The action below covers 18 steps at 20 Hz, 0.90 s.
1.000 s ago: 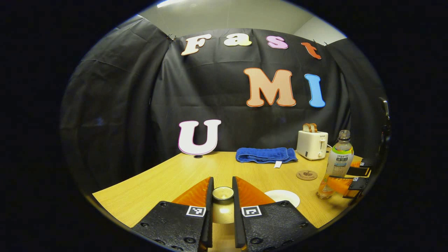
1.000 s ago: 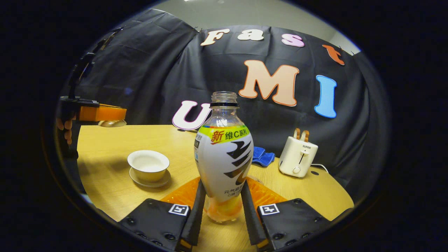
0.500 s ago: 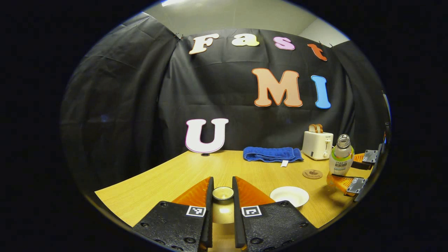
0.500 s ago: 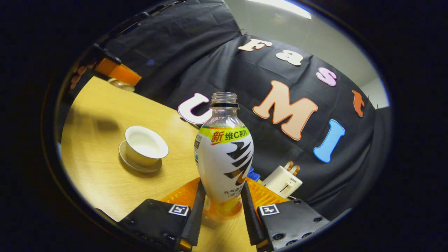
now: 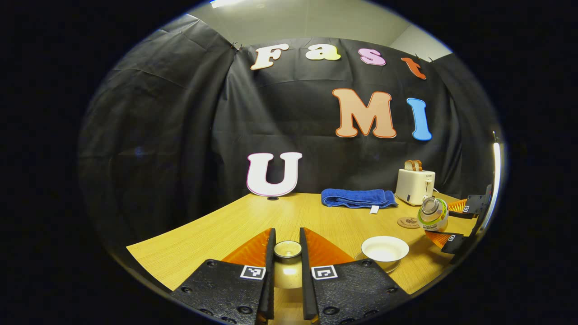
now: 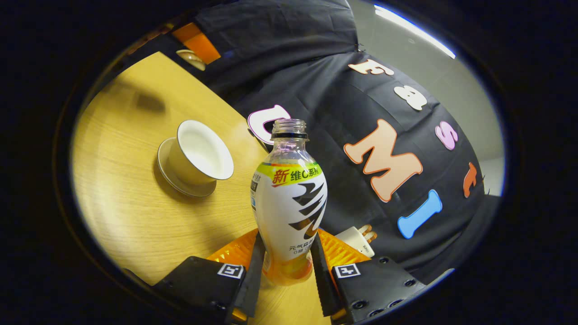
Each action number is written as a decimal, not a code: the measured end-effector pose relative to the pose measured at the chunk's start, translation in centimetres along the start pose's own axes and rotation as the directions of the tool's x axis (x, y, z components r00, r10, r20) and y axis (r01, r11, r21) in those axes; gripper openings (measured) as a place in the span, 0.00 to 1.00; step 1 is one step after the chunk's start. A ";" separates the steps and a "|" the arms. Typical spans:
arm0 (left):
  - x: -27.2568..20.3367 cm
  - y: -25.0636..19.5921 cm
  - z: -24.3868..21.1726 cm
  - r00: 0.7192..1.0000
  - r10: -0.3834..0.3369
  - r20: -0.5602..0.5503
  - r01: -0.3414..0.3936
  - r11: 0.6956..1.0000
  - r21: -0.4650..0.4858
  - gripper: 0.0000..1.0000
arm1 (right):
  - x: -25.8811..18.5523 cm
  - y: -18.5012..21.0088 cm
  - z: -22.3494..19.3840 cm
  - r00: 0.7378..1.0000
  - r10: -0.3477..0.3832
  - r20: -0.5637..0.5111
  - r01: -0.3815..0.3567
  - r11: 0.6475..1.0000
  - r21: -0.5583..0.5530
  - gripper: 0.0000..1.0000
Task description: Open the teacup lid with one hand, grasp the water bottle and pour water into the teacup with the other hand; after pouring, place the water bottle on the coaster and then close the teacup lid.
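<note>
1. The lid (image 5: 287, 249) is mostly hidden between the left gripper (image 5: 287, 253) fingers, which pinch its knob.
2. The right gripper (image 6: 287, 266) clamps the water bottle's (image 6: 289, 207) lower body; the bottle is uncapped and tilted toward the teacup (image 6: 201, 153).
3. The teacup sits open on its saucer (image 6: 174, 174) near the table's (image 5: 216, 230) front edge; its contents are unclear.
4. The coaster (image 5: 408, 222) lies bare near the toaster (image 5: 414, 186).

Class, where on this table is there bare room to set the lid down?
Bare wood spreads left of the teacup, out to the table edge. Crowded: the right side, with towel, toaster, coaster, bottle.
</note>
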State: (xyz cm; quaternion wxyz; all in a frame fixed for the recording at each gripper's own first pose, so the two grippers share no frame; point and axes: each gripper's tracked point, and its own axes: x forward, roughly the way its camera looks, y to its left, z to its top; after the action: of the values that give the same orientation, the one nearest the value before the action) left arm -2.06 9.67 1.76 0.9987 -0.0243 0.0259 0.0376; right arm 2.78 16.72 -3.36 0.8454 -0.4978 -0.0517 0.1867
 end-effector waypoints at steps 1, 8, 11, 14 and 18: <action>0.0 0.2 -0.1 1.000 0.003 0.000 -0.003 1.000 0.000 0.22 | 0.1 0.1 0.0 1.000 0.001 0.001 -0.001 1.000 -0.025 0.58; -0.1 0.7 -0.7 1.000 0.006 -0.006 -0.006 1.000 -0.015 0.22 | 0.6 -0.1 -0.1 1.000 0.015 -0.003 -0.015 0.980 -0.199 0.58; -0.1 0.9 -0.8 1.000 0.007 -0.008 -0.007 1.000 -0.019 0.22 | 0.6 -0.2 0.0 1.000 0.015 0.001 -0.014 0.959 -0.282 0.58; -0.1 1.1 -0.8 1.000 0.007 -0.005 -0.007 1.000 -0.020 0.22 | 0.8 -0.3 -0.2 1.000 0.023 0.003 -0.021 0.940 -0.342 0.58; 0.0 1.2 -0.7 1.000 0.009 -0.001 -0.009 1.000 -0.021 0.22 | 1.0 -0.6 -0.2 1.000 0.030 0.002 -0.026 0.905 -0.424 0.58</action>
State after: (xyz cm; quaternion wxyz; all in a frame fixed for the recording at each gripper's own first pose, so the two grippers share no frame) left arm -2.21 10.82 0.98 0.9982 -0.0345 0.0260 0.0423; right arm 3.95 16.67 -2.99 0.7141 -0.6693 -0.0875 0.1854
